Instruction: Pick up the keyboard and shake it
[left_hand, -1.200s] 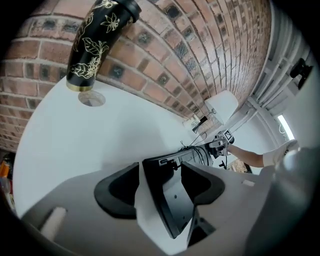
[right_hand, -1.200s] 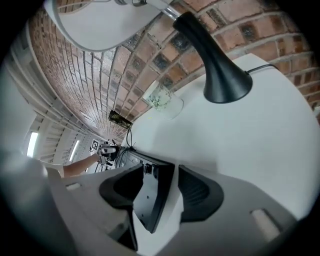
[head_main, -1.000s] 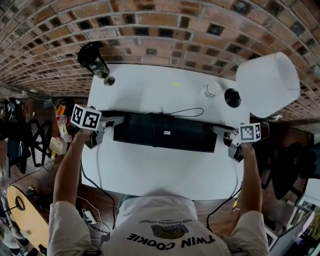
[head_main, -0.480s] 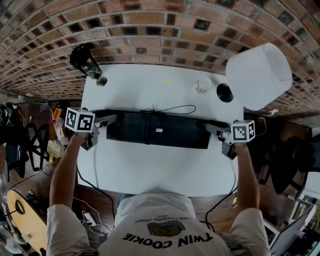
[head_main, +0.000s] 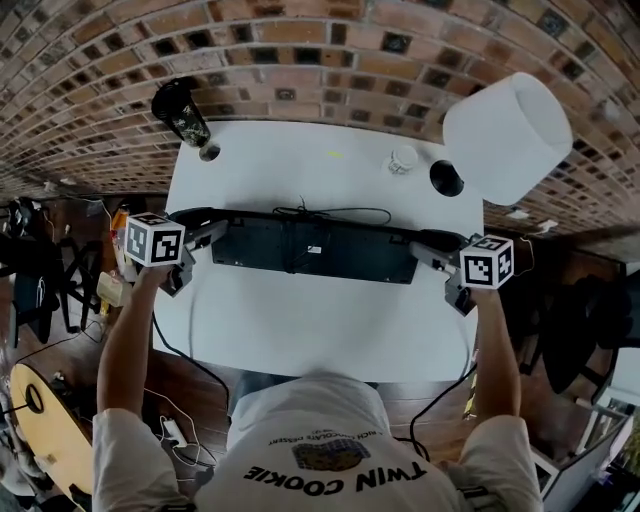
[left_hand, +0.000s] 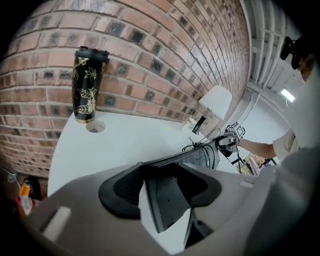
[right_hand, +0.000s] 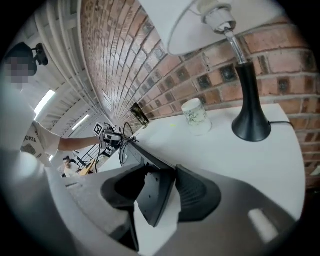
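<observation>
Black keyboard (head_main: 315, 250) is being held tilted over the table (head_main: 320, 330) at frame centre, its ends being clamped by the left gripper (head_main: 213, 236) and right gripper (head_main: 428, 250). With only thin edges being gripped, it could be shaken loose, or its cable (head_main: 345, 212) snagged.

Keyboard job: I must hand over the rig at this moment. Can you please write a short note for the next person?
Left hand-held gripper: shut on the left end of the keyboard.
Right hand-held gripper: shut on its right end.
Keyboard: held between both, tilted on its long edge over the white table; its cable trails on the far side.
Done: grasp; the lift seems begun.
Left: shake it, keeping away from the lamp and cup.
</observation>
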